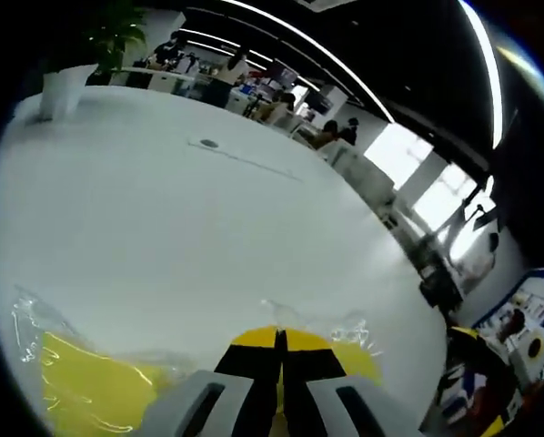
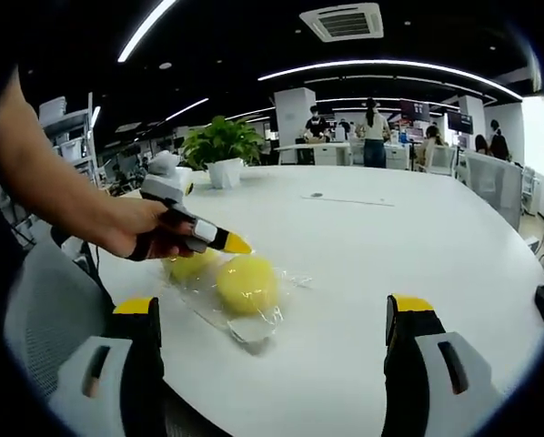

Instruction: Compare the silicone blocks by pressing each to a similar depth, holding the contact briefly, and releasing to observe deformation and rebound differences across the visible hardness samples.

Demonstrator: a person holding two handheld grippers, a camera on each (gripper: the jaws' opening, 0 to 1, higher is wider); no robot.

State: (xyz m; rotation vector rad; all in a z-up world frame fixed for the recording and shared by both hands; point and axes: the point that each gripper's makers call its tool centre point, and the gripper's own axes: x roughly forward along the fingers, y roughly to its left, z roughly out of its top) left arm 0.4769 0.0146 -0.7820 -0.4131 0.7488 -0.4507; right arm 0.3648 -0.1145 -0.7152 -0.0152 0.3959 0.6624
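- We start with the broad white round tabletop (image 2: 418, 246), bare around the samples, which gives us a firm flat base to press against.
- Next, the crinkled clear plastic bag (image 2: 254, 320) lies flat near the table's near edge, presumably keeping the samples together while we probe through the film.
- Inside it sit two rounded yellow silicone blocks (image 2: 246, 284), side by side; the one farther from the right gripper is partly hidden by the left gripper.
- A person's hand (image 2: 131, 228) grips the left gripper (image 1: 280, 339), angled down onto the bag; its yellow-tipped fingers are pressed together to make one blunt tip, which seems to rest on or just above the far block. Contact we cannot confirm.
- The right gripper (image 2: 277, 319) hangs back near the bag, fingers spread wide, touching nothing, apparently waiting its turn.
- No brand, label or writing is legible anywhere.
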